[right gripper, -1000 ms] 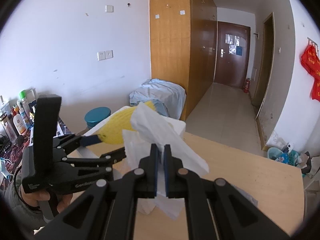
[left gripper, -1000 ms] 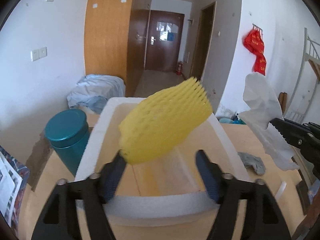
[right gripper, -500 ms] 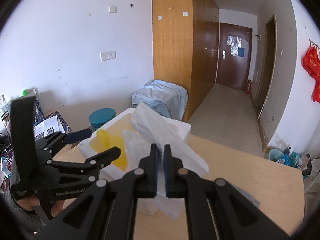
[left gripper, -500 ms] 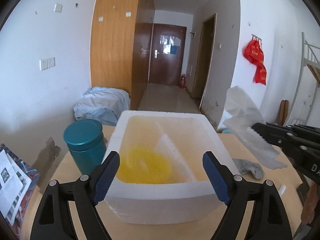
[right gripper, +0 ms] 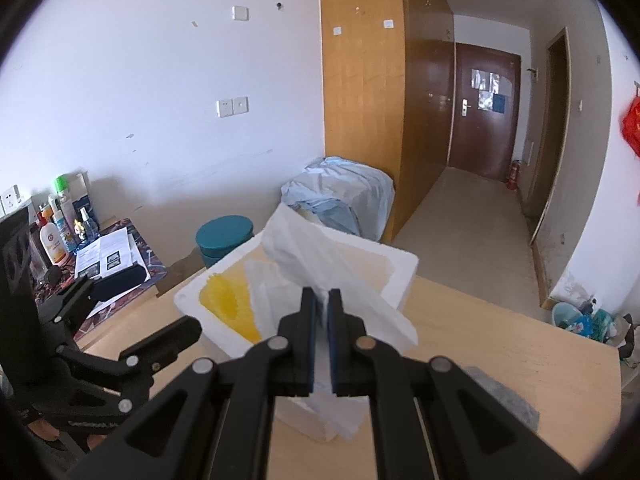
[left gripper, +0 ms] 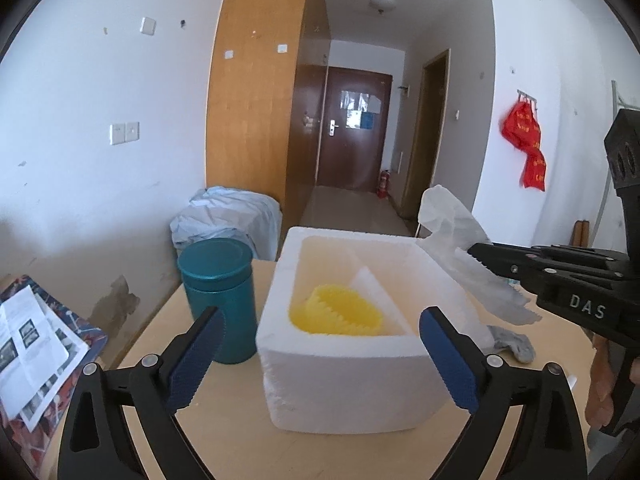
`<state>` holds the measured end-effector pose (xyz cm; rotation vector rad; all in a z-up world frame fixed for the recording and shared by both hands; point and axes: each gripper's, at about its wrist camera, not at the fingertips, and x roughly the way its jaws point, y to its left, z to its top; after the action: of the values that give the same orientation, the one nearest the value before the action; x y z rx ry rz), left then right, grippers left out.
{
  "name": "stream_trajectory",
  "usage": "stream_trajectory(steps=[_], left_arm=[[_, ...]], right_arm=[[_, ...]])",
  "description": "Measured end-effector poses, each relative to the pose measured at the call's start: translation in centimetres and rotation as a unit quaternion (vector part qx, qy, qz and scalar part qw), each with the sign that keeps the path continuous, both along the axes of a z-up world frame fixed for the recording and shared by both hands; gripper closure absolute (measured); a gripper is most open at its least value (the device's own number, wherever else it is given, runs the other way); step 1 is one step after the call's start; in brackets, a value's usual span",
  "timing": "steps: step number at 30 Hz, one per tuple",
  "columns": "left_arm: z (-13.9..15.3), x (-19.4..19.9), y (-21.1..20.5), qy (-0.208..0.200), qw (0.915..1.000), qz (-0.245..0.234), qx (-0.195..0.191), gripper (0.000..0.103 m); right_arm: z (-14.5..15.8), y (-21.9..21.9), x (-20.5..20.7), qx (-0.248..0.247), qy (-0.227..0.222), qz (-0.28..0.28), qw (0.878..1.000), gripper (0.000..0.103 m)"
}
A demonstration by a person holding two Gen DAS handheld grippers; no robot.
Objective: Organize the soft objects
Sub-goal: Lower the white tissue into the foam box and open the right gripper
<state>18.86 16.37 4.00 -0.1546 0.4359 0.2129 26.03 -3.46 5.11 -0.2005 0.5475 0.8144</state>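
Two claws, one load left to drop

Lower left of the left wrist view, my left claw [left gripper: 320,354] has just been opening, nothing between its pads; the yellow foam net [left gripper: 336,316] lies in the foam box [left gripper: 340,384] on the tabletop [left gripper: 224,440]. At right, my right claw [right gripper: 321,308] stays clenched on the white tissue [right gripper: 320,256], box just left-ahead, so it's nearer.

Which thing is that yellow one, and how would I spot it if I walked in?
Find the pale wooden table and the white foam box standing on it, next to a teal canister. Look inside the box: the yellow foam net lies on the bottom beside a white foam sheet. It is the only bright yellow thing there, ribbed like a mesh sleeve.
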Motion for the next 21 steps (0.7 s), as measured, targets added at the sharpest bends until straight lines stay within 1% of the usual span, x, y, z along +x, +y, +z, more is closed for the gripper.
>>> stream_trajectory(steps=[5, 12, 15, 21], left_arm=[[0.0, -0.2, 0.3, 0.000, 0.9999, 0.006, 0.008, 0.005], [-0.2, -0.4, 1.3, -0.002, 0.9998, 0.018, 0.004, 0.005], [-0.3, -0.5, 1.7, -0.001, 0.9998, 0.021, 0.000, 0.005], [-0.5, -0.8, 2.0, 0.000, 0.9997, 0.025, -0.001, 0.005]], right_arm=[[-0.2, 0.9, 0.4, 0.000, 0.006, 0.005, 1.000, 0.096], [-0.6, 2.2, 1.2, -0.002, 0.018, 0.016, 1.000, 0.095], [-1.0, 3.1, 2.0, -0.004, 0.030, 0.025, 0.999, 0.095], [-3.0, 5.0, 4.1, -0.018, 0.072, 0.032, 0.997, 0.096]])
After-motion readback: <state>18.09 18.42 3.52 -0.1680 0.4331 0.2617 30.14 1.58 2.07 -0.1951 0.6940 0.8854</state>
